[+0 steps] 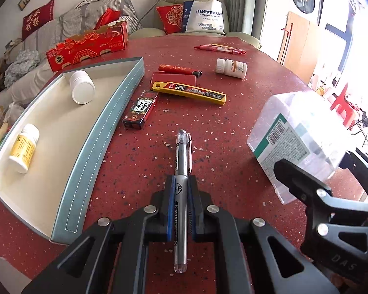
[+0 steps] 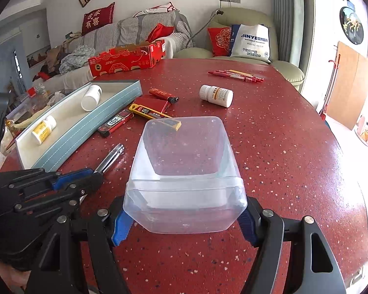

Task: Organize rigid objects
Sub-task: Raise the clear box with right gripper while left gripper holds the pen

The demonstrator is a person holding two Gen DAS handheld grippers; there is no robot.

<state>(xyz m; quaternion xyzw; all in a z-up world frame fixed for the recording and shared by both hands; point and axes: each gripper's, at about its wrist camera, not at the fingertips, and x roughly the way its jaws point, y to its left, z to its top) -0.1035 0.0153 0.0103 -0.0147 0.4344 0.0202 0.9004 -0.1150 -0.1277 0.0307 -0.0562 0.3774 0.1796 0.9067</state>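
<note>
Pinching a pen (image 1: 182, 196) in the left hand-held gripper (image 1: 179, 208), pads pressed together on its barrel, long axis running straight ahead along the fingers, tip end jutting out over the bench (image 1: 233, 112). Gripping a clear tub (image 2: 184, 171) in the right hand-held gripper (image 2: 184, 223), jaws standing wide and clamping its near walls, open mouth tilting up toward the camera. Judging the coming move as dropping the pen into the tub: tub lying just right of the pen, well within reach, so needing the pen swung right and its axis lined up with the mouth. Lying beyond the tub, still loose on the bench: a yellow cutter (image 1: 189, 91), a lighter (image 1: 180, 69), a pill bottle (image 1: 230, 67) and red pens (image 1: 220, 48). Left of the tub, a tray (image 1: 105, 132) already holding two bottles.
</note>
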